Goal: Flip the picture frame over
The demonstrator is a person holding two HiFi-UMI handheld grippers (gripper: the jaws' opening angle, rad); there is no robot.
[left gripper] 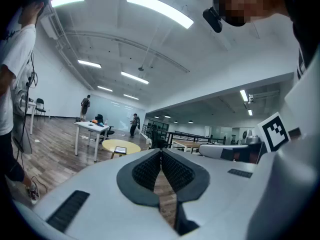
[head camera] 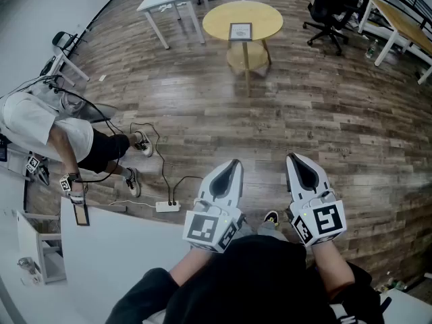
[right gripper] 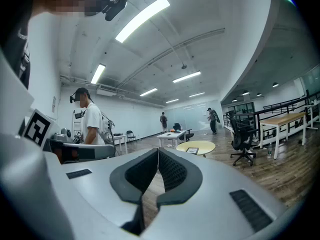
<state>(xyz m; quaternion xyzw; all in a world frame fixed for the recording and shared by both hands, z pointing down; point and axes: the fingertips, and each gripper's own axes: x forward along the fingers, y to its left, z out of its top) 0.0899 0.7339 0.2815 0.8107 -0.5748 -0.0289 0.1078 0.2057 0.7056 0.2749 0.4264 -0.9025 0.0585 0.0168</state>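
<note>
Across the brown wood-plank floor (head camera: 202,100), on a round yellow wooden table (head camera: 216,19), the small dark-edged rectangular picture frame (head camera: 240,31) lies flat close to the tabletop's near edge, well apart from both tools. The white left gripper (head camera: 233,163) and white right gripper (head camera: 292,157) are held level near the person's body, each with its jaws pressed together on nothing. By the look of it the flip has not begun: approach, grasp and turnover are all left to do.
</note>
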